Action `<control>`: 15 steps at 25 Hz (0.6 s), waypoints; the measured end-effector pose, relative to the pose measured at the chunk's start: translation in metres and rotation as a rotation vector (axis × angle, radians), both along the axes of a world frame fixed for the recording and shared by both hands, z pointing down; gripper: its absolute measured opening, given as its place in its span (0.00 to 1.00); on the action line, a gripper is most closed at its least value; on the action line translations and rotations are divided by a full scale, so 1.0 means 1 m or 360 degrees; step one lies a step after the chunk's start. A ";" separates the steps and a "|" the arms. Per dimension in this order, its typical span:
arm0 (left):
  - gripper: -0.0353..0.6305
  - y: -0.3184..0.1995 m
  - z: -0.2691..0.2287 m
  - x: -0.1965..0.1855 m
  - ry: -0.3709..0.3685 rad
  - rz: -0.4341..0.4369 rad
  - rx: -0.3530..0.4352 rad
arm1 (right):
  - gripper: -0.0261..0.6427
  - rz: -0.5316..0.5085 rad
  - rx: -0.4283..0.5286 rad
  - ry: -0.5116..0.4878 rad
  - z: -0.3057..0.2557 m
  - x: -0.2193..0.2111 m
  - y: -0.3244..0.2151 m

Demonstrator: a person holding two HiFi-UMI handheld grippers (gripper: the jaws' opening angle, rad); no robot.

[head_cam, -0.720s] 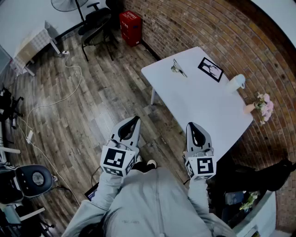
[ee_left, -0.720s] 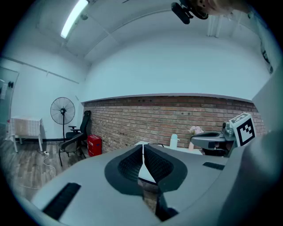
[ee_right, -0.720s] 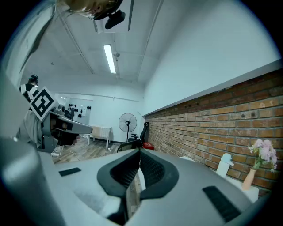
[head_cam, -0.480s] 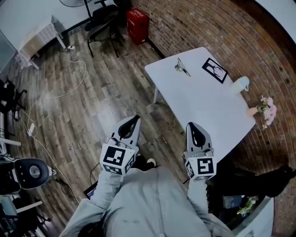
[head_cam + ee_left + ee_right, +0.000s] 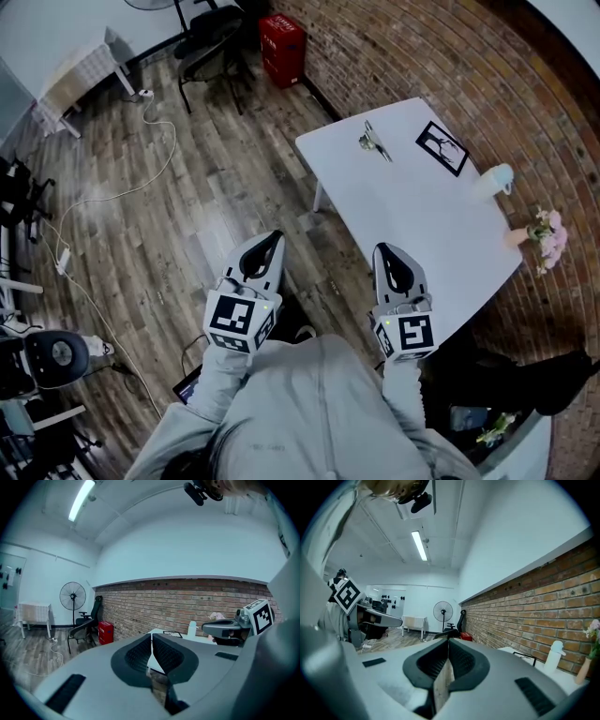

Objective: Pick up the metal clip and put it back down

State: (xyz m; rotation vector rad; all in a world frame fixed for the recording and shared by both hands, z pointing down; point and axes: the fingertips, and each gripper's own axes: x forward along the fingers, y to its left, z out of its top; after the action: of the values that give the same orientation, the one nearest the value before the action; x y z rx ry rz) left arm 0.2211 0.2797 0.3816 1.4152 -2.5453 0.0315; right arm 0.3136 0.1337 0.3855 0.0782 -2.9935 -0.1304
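Head view: metal clip lies on the white surface, towards its far end, near a framed picture and well apart from both claws. Left claw is above the wooden floor, jaws together, nothing between them. Right claw is by the surface's near edge, jaws together, empty.

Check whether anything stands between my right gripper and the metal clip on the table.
Nothing visible does. The right gripper, shut and empty, hangs at the near edge of the white table; the metal clip lies near its far corner, only bare tabletop between. The framed picture, cup and flowers sit aside, toward the brick wall.
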 end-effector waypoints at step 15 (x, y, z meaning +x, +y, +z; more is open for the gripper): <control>0.10 -0.028 -0.016 -0.188 -0.0026 0.0139 -0.0006 | 0.08 0.0140 0.0004 0.0016 -0.009 -0.175 -0.028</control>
State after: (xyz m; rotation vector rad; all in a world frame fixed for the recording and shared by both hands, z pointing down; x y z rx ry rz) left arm 0.0334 0.2514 0.3659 1.5296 -2.4933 0.0629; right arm 0.1382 0.1054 0.3763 0.2086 -2.9736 -0.1240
